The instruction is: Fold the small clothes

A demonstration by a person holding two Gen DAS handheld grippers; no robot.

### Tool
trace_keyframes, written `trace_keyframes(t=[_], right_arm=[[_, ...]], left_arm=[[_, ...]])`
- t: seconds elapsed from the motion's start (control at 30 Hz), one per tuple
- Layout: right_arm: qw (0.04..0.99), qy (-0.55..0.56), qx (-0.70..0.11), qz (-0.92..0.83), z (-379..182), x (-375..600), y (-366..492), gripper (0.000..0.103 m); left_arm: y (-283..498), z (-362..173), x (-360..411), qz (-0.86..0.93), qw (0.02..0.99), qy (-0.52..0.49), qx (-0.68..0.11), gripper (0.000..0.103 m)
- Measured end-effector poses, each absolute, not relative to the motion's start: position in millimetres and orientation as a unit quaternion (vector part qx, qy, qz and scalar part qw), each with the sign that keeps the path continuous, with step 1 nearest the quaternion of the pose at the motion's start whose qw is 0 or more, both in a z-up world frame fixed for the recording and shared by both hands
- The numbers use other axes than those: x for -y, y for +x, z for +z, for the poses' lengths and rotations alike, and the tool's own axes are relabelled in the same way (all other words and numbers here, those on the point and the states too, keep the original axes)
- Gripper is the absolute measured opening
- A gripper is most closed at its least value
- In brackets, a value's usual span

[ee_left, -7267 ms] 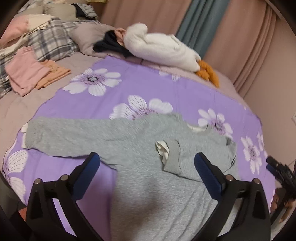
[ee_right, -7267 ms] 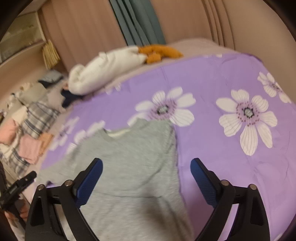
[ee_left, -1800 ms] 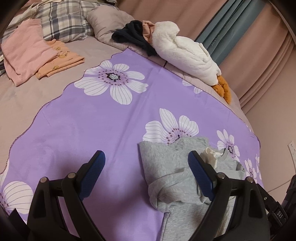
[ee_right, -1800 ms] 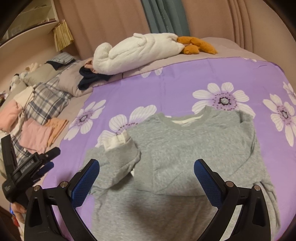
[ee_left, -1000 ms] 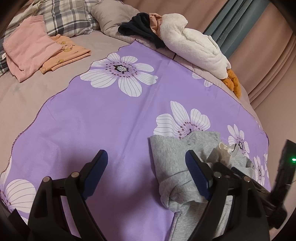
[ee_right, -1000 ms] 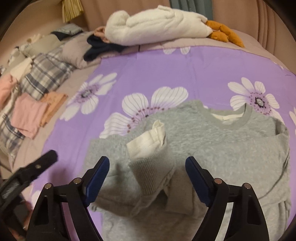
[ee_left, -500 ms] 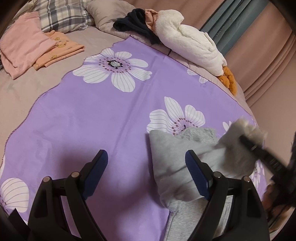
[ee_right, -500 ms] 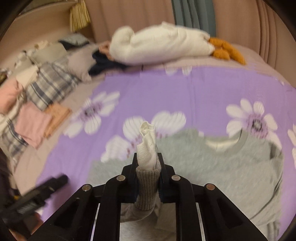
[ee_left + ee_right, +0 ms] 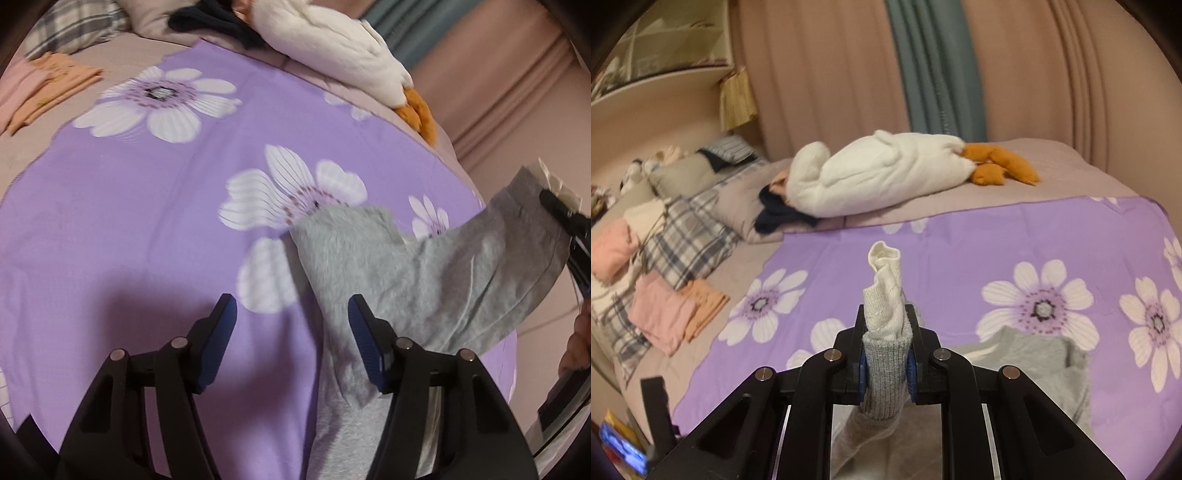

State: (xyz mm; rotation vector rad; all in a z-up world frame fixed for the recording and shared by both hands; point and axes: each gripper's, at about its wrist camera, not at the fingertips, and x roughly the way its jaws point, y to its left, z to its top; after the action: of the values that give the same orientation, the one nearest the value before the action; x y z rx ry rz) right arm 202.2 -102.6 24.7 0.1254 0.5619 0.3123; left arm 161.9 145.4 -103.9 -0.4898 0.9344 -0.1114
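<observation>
A grey sweatshirt [image 9: 373, 258] lies on the purple flowered sheet [image 9: 147, 206]. My right gripper [image 9: 885, 332] is shut on its grey sleeve cuff [image 9: 884, 365], with a white inner cuff [image 9: 884, 284] sticking out above the jaws. In the left wrist view the sleeve [image 9: 491, 258] is lifted up and stretched to the right, held by the right gripper [image 9: 561, 210]. My left gripper [image 9: 291, 332] is open and empty, low over the sweatshirt's left edge.
A white plush duck [image 9: 879, 173] with orange feet lies at the head of the bed. Folded pink and orange clothes [image 9: 672, 306], plaid pillows [image 9: 683, 236] and dark clothes [image 9: 779, 214] lie at the left. Curtains [image 9: 934, 70] hang behind.
My right gripper closed on the sleeve cuff and has lifted it up and to the right. My left gripper has moved lower and closer to the sweatshirt's left edge, jaws narrower.
</observation>
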Motion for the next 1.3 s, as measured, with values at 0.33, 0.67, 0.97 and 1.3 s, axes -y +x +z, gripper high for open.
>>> trace_keyframes(t=[0.33,0.67,0.97,1.3], right_arm=[[0.942,0.101,-0.305,0.096,-9.7,154.6,205.5,0.018],[0.917,0.141,-0.371,0.045,-71.1,204.8,203.9,0.018],[0.887,0.181,-0.424,0.016,-113.8,242.2,195.3,0.018],[0.882,0.188,-0.431,0.028,-116.2,253.8,189.9,0.009]], left_arm=[[178.1,-135.4,-93.2,-0.093,0.844,-0.176,-0.498,0.056],[184.2,-148.2,-79.4,-0.068,0.852,-0.127,-0.503,0.057],[184.4,-149.2,-75.2,-0.064,0.854,-0.119,-0.502,0.059],[184.0,-149.3,-78.6,-0.067,0.852,-0.132,-0.502,0.058]])
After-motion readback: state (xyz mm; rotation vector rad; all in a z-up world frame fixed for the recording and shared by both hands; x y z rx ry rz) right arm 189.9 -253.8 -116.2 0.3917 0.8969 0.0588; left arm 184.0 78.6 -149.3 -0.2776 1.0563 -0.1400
